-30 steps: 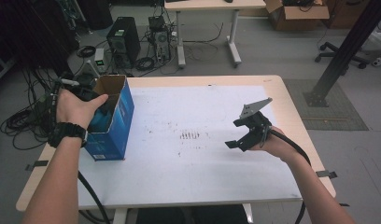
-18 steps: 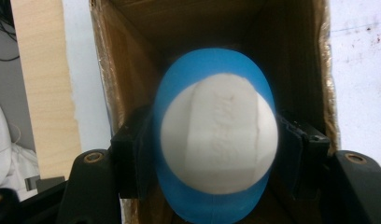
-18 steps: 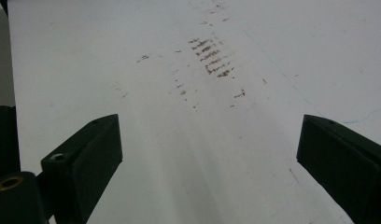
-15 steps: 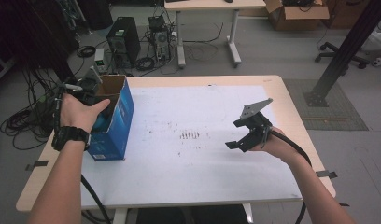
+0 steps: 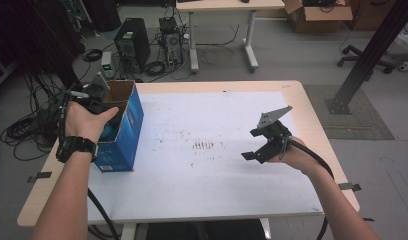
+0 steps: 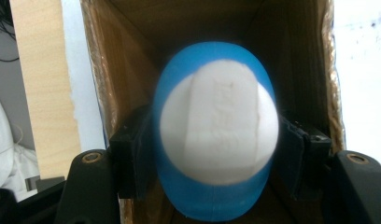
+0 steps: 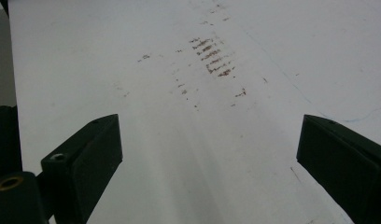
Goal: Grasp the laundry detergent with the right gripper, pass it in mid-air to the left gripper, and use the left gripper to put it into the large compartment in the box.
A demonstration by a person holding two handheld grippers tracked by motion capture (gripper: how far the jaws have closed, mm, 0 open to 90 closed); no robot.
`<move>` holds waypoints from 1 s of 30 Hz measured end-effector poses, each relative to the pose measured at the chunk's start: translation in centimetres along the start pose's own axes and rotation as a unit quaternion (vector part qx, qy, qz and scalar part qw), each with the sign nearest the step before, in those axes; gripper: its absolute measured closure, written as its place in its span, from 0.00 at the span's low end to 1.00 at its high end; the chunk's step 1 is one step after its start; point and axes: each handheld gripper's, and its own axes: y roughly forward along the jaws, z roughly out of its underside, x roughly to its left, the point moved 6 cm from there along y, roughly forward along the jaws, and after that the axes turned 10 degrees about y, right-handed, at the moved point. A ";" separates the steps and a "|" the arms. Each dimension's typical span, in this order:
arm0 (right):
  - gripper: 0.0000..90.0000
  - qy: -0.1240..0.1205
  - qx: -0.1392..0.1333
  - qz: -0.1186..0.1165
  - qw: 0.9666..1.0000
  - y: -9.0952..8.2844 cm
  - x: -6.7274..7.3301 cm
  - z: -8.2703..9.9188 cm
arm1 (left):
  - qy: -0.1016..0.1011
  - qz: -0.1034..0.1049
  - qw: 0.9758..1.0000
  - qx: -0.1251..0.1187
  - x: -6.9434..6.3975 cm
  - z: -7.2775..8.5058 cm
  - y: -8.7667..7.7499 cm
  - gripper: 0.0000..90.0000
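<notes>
Left gripper clamps a blue-and-white ball inside the blue box at the table's left edge; right gripper hovers wide apart over the stained white tabletop; computers beyond.

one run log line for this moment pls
left gripper: shut on blue and white object, over open blue box | right gripper: open, empty, above white table | box: upright, table's left edge

Bare forearms; a black wristwatch on the left wrist. Black grippers with brass screws, trailing black cables.
</notes>
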 end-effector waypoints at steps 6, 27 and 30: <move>0.07 0.000 0.002 0.001 1.000 -0.1 0.0 0.0 | 0.003 0.004 1.000 -0.001 -0.1 0.0 -0.2 0.37; 0.07 -0.011 0.008 -0.003 1.000 -0.3 0.2 -0.7 | 0.058 -0.005 0.997 -0.045 -1.8 -1.3 -6.8 0.30; 0.07 -0.012 0.009 -0.001 1.000 -0.6 0.2 -0.8 | 0.071 -0.003 0.996 -0.054 -2.5 -1.6 -7.5 0.29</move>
